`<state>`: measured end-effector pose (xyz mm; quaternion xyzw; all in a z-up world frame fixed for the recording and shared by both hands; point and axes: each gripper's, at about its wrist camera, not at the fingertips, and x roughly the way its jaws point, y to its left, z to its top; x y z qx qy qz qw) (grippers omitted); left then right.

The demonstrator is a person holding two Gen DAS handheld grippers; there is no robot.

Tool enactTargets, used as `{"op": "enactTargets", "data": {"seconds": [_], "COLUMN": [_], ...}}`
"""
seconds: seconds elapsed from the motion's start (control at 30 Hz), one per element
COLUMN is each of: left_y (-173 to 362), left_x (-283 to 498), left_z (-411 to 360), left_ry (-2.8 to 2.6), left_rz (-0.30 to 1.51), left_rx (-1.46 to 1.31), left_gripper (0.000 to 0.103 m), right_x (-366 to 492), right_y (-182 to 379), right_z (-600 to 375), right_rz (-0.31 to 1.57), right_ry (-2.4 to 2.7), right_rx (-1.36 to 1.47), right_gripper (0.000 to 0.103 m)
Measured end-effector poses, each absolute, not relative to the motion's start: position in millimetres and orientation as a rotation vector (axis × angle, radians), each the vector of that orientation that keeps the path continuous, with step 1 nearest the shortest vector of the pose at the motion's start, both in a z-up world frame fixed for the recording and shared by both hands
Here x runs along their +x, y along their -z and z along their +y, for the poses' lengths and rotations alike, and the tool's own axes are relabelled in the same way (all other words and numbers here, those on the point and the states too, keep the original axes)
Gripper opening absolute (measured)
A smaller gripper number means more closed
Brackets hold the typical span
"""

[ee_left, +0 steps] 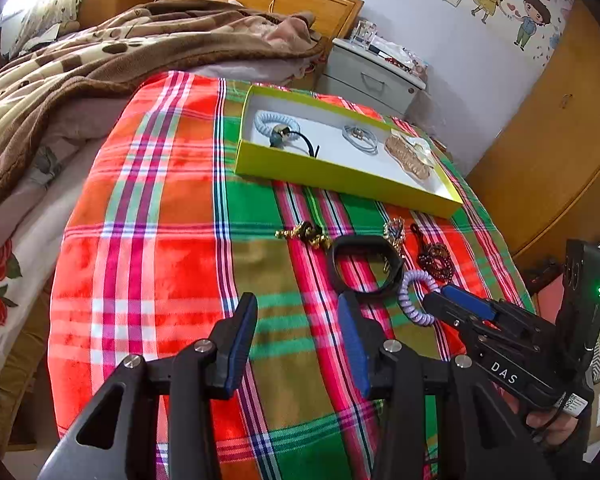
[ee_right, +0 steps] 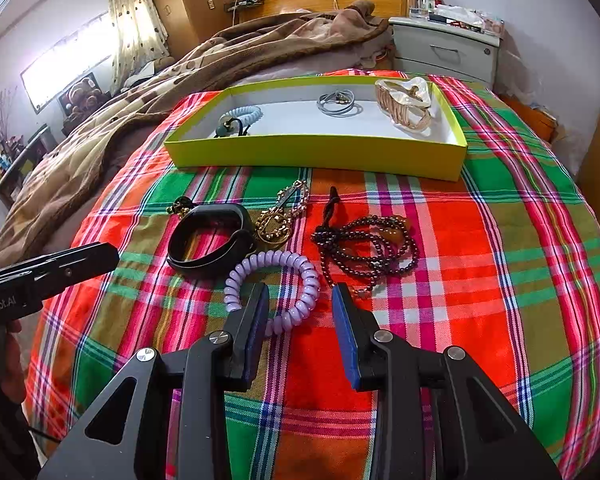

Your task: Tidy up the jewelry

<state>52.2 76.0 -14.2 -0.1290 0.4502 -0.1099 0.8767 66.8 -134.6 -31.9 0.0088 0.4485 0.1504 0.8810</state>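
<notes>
A yellow-green box lies on the plaid cloth. It holds a pale blue coil tie, grey bands and a tan hair clip. In front lie a black band, a gold chain piece, dark beads and a purple coil tie. My right gripper is open, its fingers on either side of the coil's near edge. My left gripper is open and empty above the cloth, left of the black band.
A second gold and black trinket lies left of the black band. A brown blanket covers the bed behind. A white nightstand stands at the back right. A wooden wardrobe is to the right.
</notes>
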Motion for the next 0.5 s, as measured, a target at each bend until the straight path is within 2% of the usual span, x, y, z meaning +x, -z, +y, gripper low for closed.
{"op": "enactTargets", "data": {"seconds": [0.17, 0.33, 0.5], "left_y": [17, 18, 18], "left_x": [51, 52, 55], "left_z": [78, 83, 80], "left_ry": [0.233, 0.230, 0.234], "left_rz": [0.949, 0.956, 0.957], "left_rx": [-0.281, -0.297, -0.285], "left_gripper": [0.044, 0.044, 0.044], "right_x": [69, 69, 68], "right_y": [33, 33, 34], "right_z": [-130, -124, -128], "right_rz": [0.939, 0.934, 0.928], "right_ry": [-0.290, -0.246, -0.235], "right_rx": [-0.003, -0.076, -0.082], "right_gripper": [0.033, 0.014, 0.010]}}
